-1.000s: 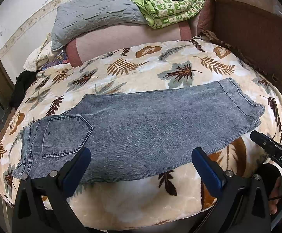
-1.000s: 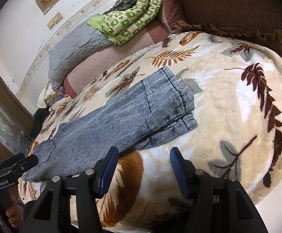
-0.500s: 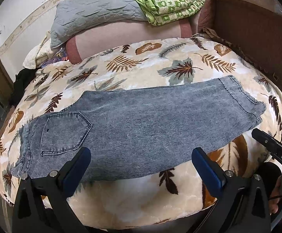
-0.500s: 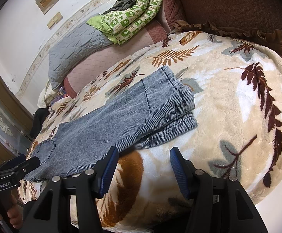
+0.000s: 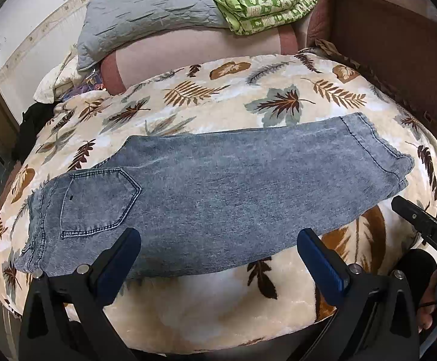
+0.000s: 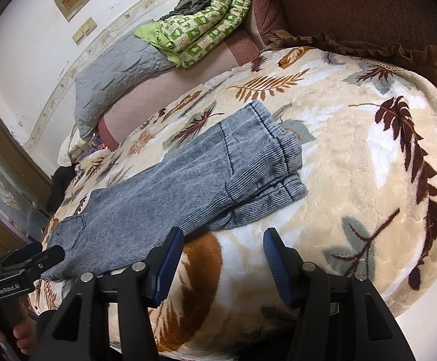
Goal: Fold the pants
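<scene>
Grey-blue denim pants point(image 5: 218, 192) lie flat on a leaf-patterned blanket point(image 5: 218, 96), folded lengthwise with one leg on the other. The waist and back pocket point(image 5: 98, 201) are at the left, the hems at the right. My left gripper point(image 5: 218, 255) hovers over the near edge of the pants, jaws wide apart and nothing between them. In the right wrist view the pants point(image 6: 173, 192) run from the hems point(image 6: 284, 162) down to the left. My right gripper point(image 6: 223, 255) stands open just short of the lower leg, holding nothing.
A grey quilted pillow point(image 5: 146, 21) and a green patterned quilt point(image 5: 263, 3) lie on a pink bolster point(image 5: 194, 57) at the back. A brown headboard point(image 5: 393, 60) rises on the right. A hand point(image 6: 23, 337) holds the other gripper at lower left of the right view.
In the left wrist view the pants sit slightly lower and the left gripper's view has tipped up a little. The right view is unchanged.
</scene>
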`<state>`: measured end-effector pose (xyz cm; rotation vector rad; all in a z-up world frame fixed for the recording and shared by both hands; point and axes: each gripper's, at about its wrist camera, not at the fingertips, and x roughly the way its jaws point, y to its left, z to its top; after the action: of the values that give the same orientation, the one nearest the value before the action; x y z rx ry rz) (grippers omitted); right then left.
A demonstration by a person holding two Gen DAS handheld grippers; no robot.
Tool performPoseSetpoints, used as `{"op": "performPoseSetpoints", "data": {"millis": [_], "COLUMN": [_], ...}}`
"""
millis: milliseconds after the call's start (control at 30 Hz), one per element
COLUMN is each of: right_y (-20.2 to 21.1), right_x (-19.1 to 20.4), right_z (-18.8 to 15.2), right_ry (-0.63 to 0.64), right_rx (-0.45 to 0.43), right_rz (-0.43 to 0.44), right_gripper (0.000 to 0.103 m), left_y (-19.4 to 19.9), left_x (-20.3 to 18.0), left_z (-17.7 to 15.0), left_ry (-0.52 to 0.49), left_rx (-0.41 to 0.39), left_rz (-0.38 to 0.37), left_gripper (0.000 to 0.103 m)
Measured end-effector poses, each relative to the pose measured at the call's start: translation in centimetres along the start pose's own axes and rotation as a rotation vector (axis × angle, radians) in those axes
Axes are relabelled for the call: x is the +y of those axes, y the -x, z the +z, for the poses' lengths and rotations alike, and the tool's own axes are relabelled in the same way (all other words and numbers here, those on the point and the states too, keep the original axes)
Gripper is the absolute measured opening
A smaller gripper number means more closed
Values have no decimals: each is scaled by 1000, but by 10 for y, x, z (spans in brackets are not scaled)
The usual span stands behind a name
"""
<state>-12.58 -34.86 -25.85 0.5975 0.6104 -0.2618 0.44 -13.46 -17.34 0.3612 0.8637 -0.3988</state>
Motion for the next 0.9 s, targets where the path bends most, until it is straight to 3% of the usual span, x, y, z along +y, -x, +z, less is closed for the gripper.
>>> {"op": "performPoseSetpoints", "data": {"millis": [900], "right_y": [-1], "right_x": [-7], "right_z": [3], "right_ry": [-46], "right_rx": [9], "right_rz": [5], "right_gripper": [60], "left_y": [-4], "left_x": [1], "left_z": [-3], "left_ry": [5], "left_rx": [15], "left_rz": [-3], "left_gripper": [103]}}
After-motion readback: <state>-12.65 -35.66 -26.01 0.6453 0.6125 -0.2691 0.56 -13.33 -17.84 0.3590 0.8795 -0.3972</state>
